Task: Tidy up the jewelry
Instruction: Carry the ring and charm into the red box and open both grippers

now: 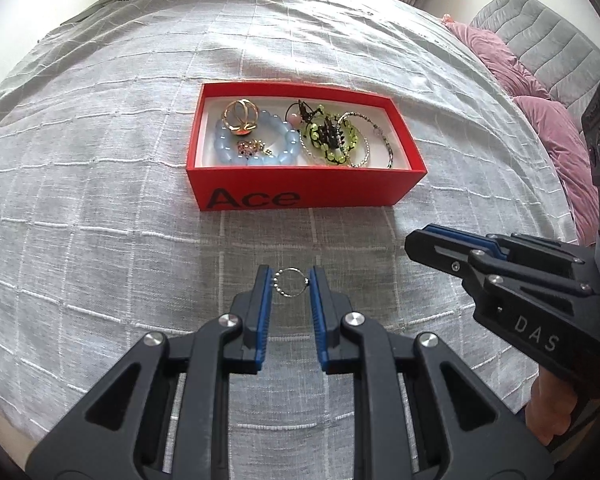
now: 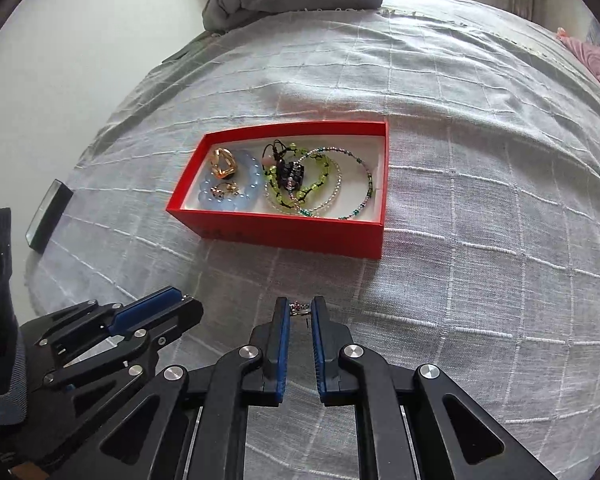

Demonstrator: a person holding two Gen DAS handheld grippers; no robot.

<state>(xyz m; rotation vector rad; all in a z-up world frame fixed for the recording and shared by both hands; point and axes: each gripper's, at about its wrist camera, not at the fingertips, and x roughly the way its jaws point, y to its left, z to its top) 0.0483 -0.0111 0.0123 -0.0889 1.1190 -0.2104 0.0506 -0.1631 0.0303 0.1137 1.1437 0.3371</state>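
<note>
Rings are being pinched: a thin silver ring (image 1: 291, 284) by the left claw (image 1: 290, 285), a small jeweled ring (image 2: 300, 308) by the right claw (image 2: 300, 309), with the red box (image 1: 300, 188) lying ahead.

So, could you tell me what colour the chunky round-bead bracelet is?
Pale translucent blue bead bracelet; clearest from the left wrist.
</note>
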